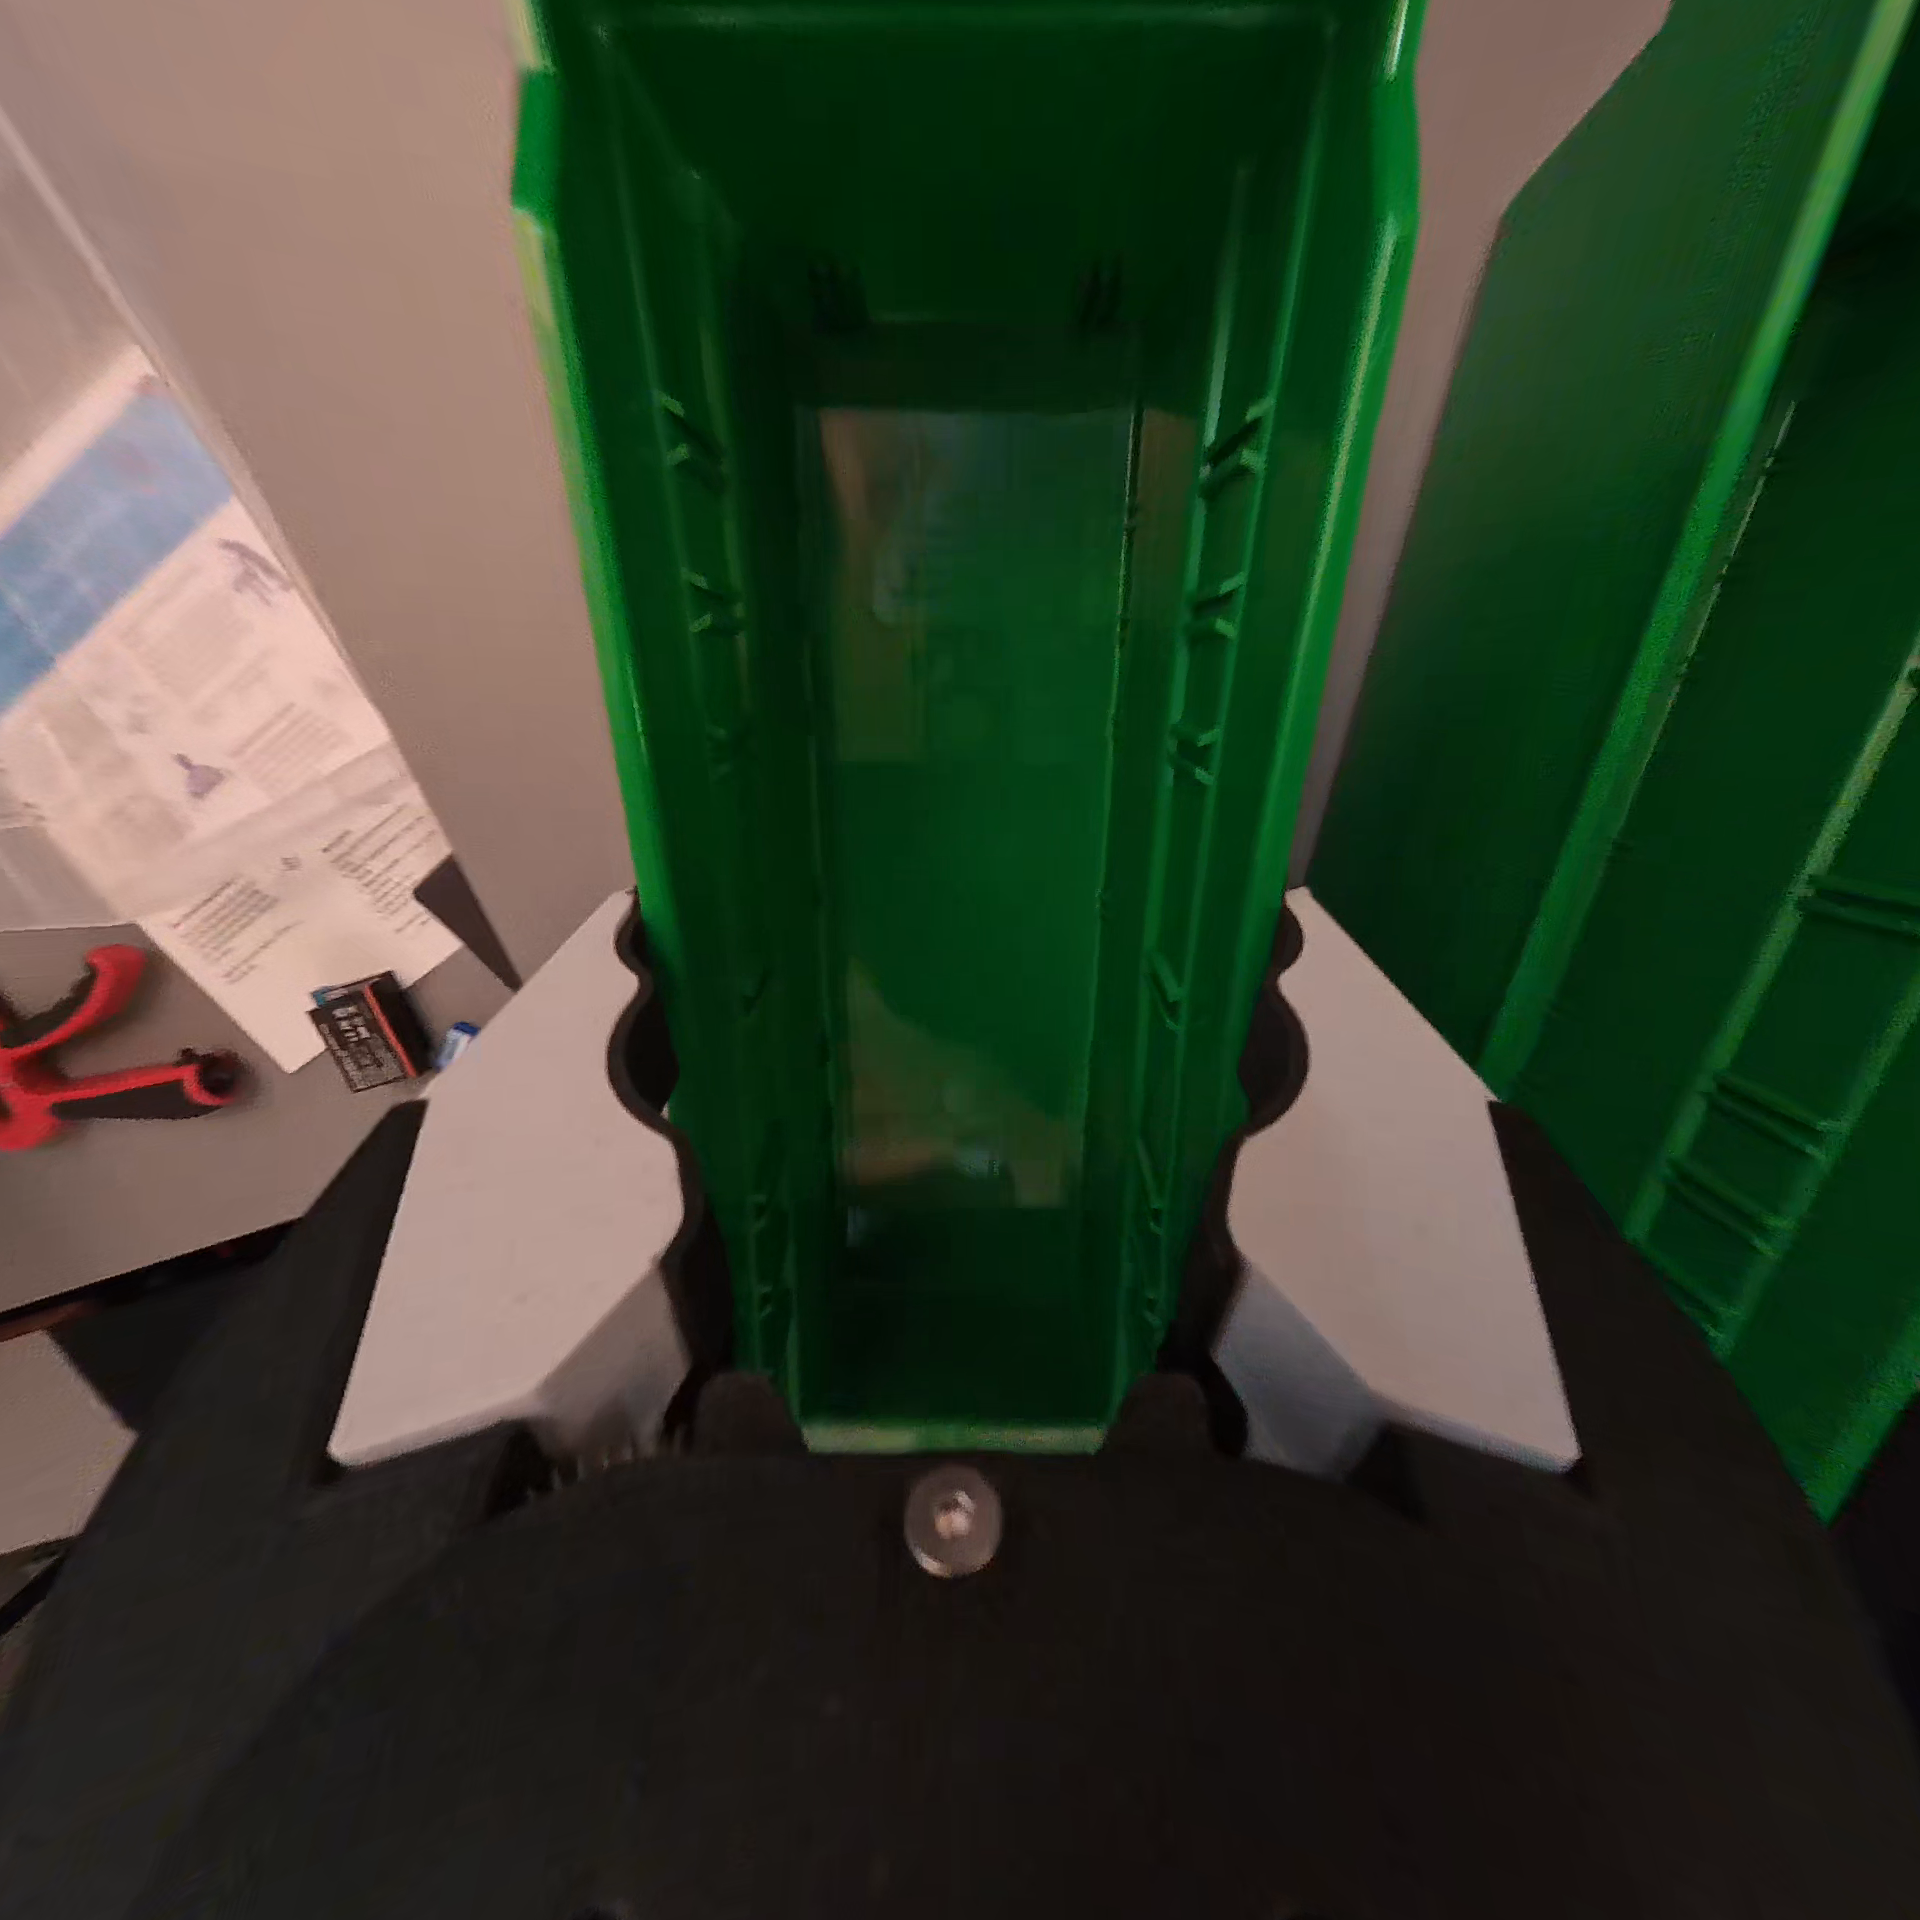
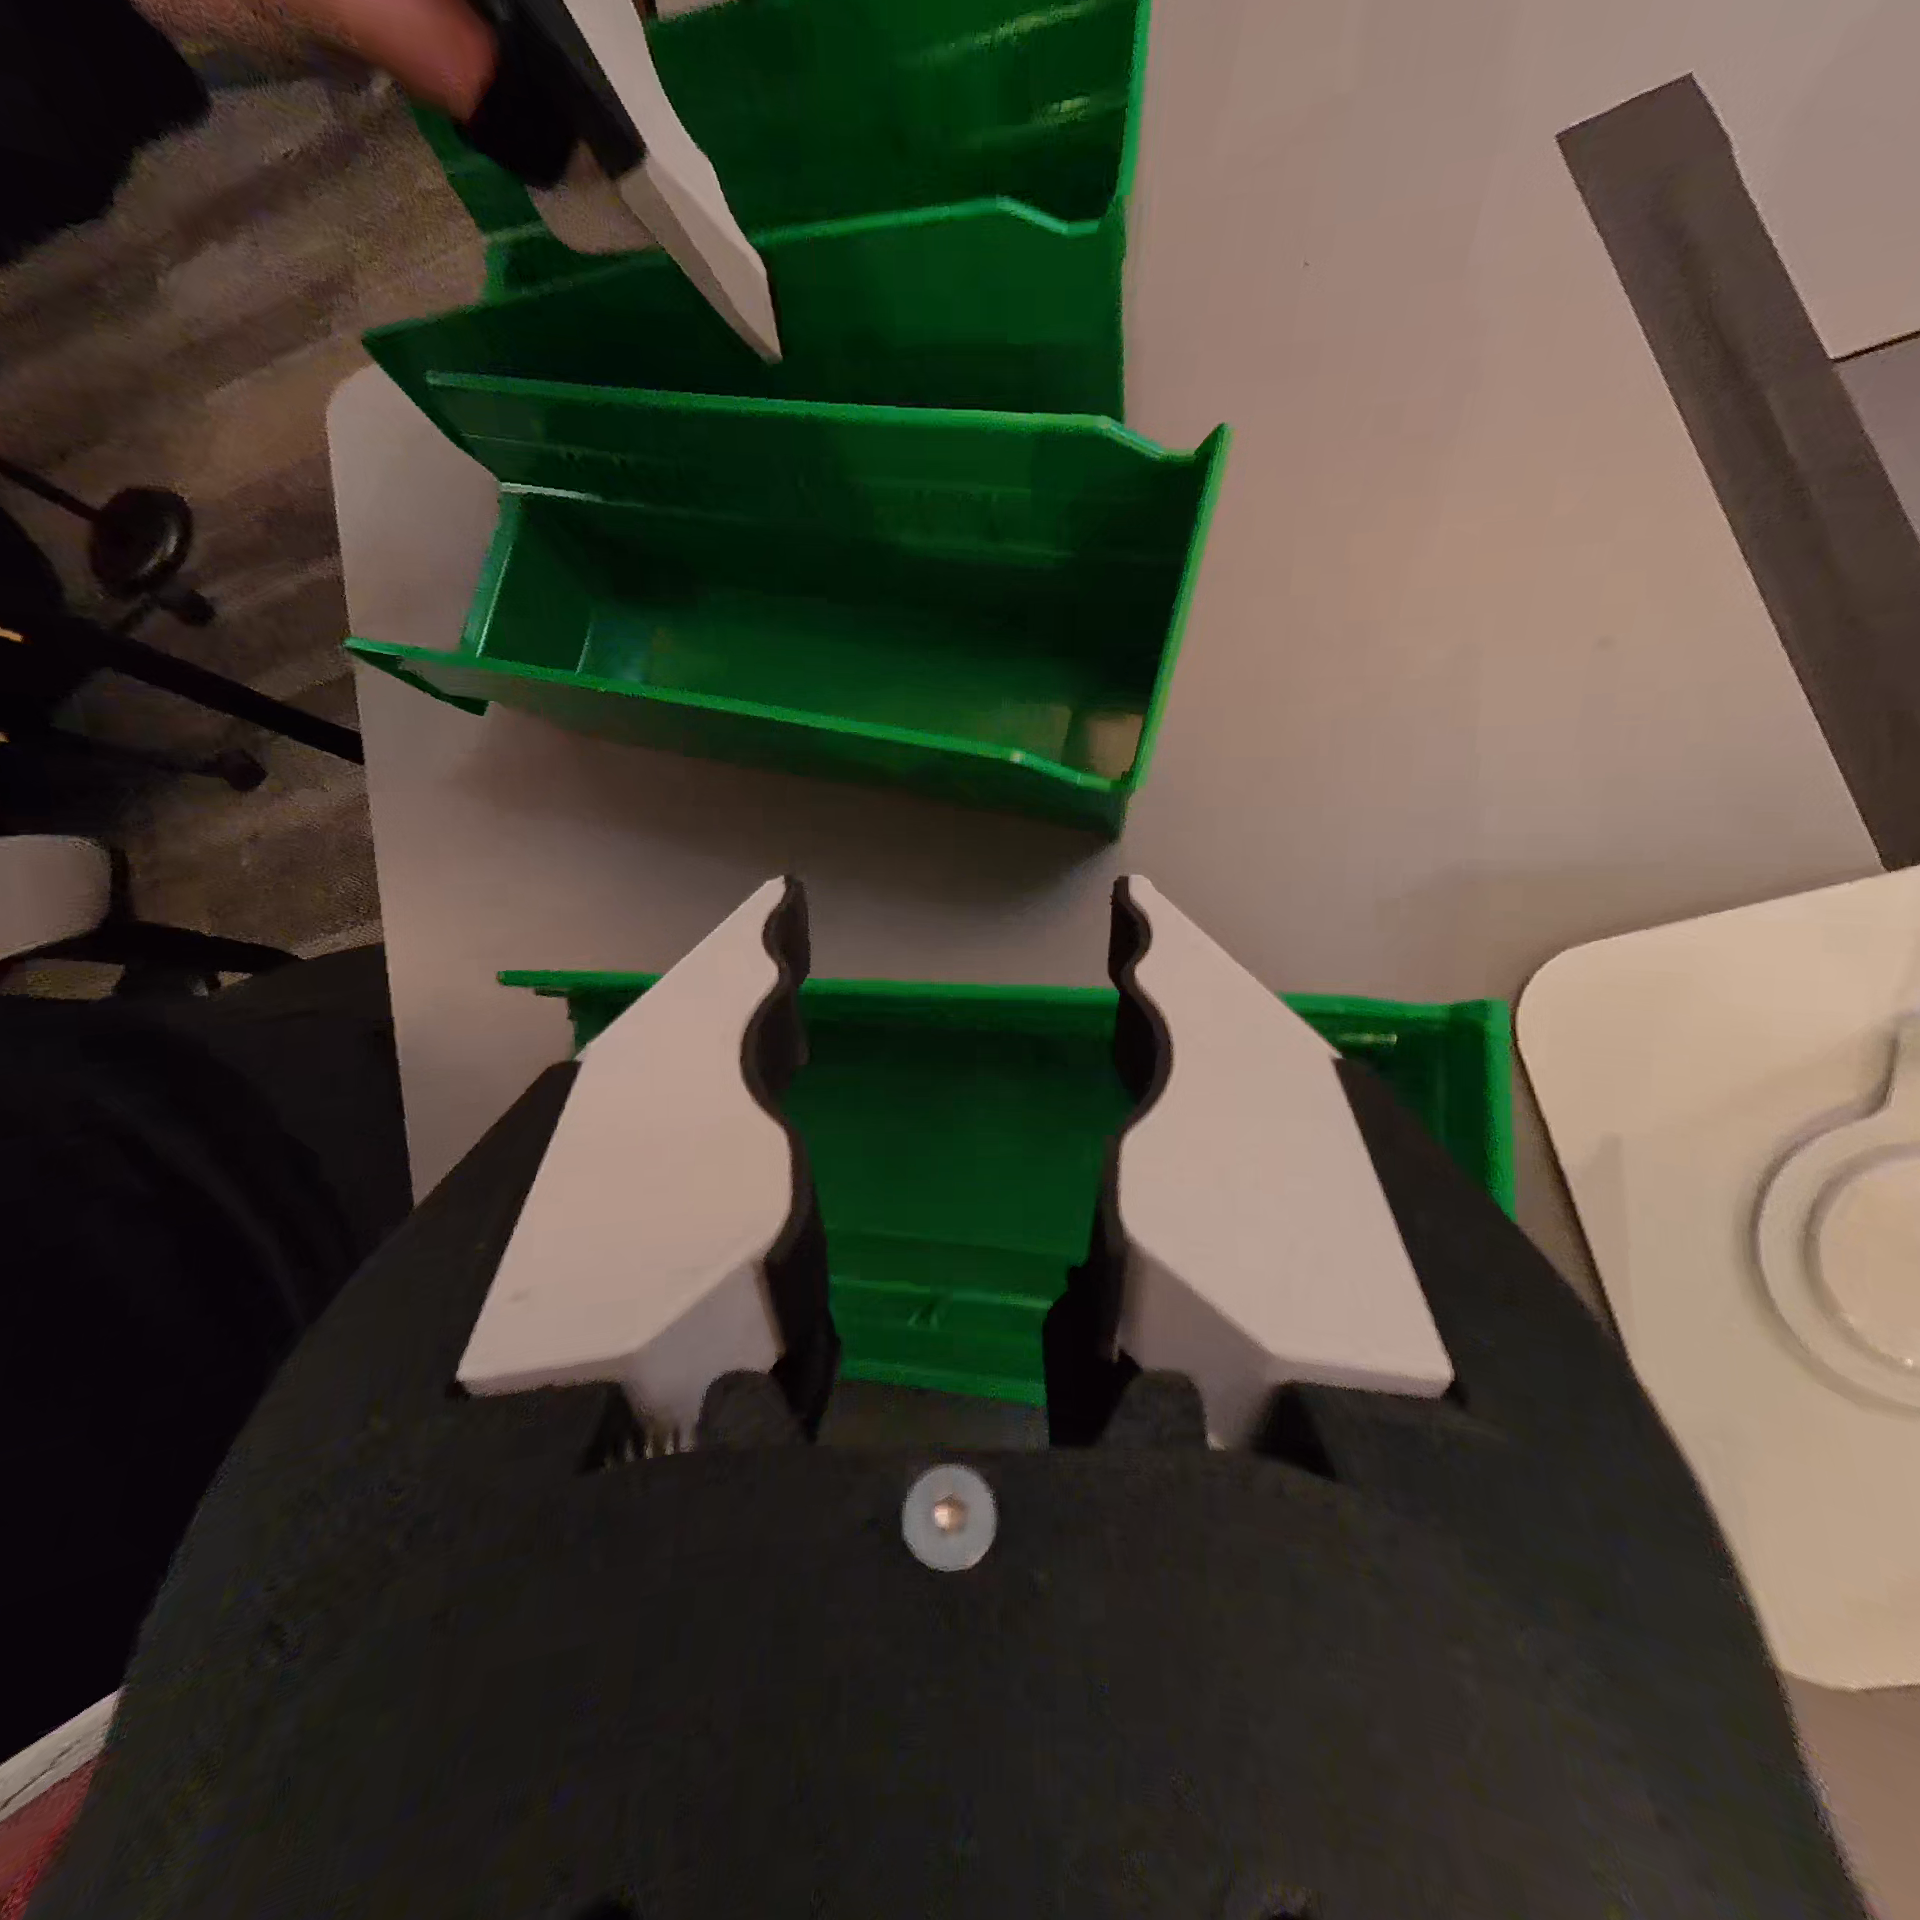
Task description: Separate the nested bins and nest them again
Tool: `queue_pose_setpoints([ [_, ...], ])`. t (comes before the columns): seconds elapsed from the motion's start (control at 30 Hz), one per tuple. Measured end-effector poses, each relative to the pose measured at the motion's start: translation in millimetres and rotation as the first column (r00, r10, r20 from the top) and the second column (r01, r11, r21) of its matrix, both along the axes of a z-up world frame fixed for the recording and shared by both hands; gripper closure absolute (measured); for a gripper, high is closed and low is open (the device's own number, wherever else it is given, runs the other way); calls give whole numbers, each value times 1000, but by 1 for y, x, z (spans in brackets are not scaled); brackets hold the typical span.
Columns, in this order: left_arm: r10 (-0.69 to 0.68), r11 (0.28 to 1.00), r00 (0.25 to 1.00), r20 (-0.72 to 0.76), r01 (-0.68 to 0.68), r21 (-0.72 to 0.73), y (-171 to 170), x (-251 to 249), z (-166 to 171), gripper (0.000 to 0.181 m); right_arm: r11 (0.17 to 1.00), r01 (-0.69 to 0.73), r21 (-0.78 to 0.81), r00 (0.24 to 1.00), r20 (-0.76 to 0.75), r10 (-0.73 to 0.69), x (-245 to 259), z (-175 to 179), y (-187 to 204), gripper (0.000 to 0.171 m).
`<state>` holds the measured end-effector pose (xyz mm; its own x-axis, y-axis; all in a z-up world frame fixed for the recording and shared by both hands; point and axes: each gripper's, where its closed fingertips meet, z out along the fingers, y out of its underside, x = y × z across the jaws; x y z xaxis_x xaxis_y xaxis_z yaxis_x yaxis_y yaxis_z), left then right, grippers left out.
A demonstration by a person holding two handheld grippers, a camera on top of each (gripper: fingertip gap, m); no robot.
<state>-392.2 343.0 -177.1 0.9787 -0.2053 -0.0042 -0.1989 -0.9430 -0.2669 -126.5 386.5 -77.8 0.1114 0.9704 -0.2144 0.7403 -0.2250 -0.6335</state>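
- Left claw (image 1: pixel 956 1091): clamped on a long green bin (image 1: pixel 966 623); both fingers press the bin's outer side walls. The bin runs straight ahead from between the fingers, its open inside facing the left wrist camera.
- A second green bin (image 1: pixel 1662 779) is just right of the left claw, close beside the held bin; contact between them cannot be told.
- Left of the left claw, farther off: a printed sheet (image 1: pixel 208 727), a small black box (image 1: pixel 369 1029) and a red-and-black tool (image 1: pixel 94 1039).
- Right claw (image 2: pixel 956 987): parted wide, gripping nothing, above the desk (image 2: pixel 1403 623).
- A green bin (image 2: pixel 956 1195) lies beneath and between the right claw's fingers.
- Ahead of the right claw, another green bin (image 2: pixel 831 623) lies on the desk, open side up.
- Beyond it are more green bins (image 2: pixel 935 291), with the left claw among them at upper left.
- White tray (image 2: pixel 1714 1247) to the right of the right claw.
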Motion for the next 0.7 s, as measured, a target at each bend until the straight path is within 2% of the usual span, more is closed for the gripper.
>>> queue_pose_setpoints([
  [0.23, 4, 1000, 1000, 21, -4, 26, 4, 3, 1, 54, 993, 118, 19, 993, -20, -118, 53, 12, 4, 108],
  [0.33, 38, 995, 999, -12, -37, 96, 6, -3, 23, 40, 974, 221, 46, 975, -6, -221, 99, 15, 19, 106],
  [0.43, 28, 982, 999, -17, -24, 187, 8, 12, 60, 42, 933, 345, 97, 935, 48, -351, 163, 8, 43, 105],
  [0.6, -161, 953, 987, 19, 151, 262, 8, 108, 117, 62, 885, 438, 159, 871, 169, -461, 257, -28, 90, 110],
  [0.7, -289, 931, 952, 104, 254, 260, 4, 182, 119, 67, 908, 407, 100, 875, 244, -419, 278, -58, 105, 115],
])
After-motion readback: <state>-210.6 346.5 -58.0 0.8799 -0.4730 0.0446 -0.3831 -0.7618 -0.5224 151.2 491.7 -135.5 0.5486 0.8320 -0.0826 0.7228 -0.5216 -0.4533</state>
